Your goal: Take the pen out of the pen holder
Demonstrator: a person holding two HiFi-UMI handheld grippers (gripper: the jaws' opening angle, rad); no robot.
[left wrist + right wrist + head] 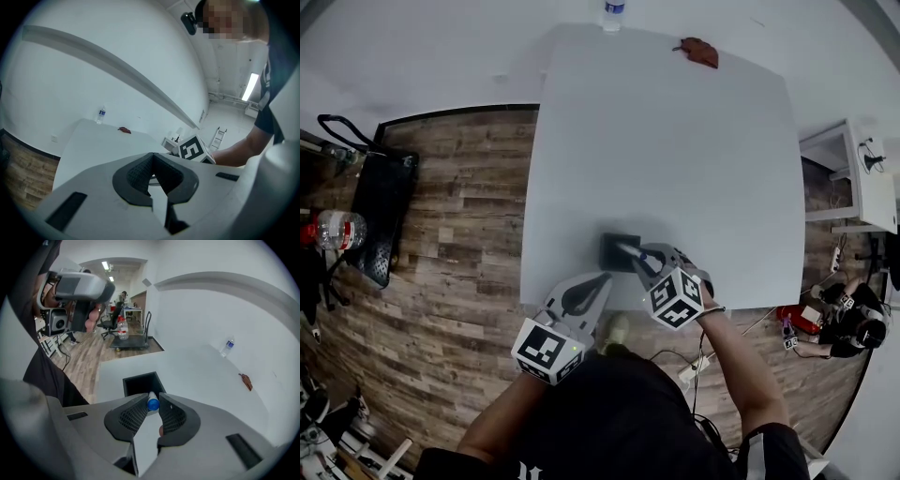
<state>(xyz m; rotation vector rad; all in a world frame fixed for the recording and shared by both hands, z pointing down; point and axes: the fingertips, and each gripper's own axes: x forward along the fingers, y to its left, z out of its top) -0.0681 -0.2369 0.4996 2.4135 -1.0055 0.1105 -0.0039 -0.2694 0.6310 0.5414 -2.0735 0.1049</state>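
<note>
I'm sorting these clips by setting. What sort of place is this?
Probably an office or lab workroom: a large white rectangular table on brown wood-plank flooring, a black office chair farther down the room, and long ceiling strip lights.

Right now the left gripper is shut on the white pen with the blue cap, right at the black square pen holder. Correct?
Wrong gripper. The right gripper is shut on the white pen with the blue cap, right at the black square pen holder; the right gripper view shows it. The left gripper has its jaws together on nothing, per the left gripper view.
</note>
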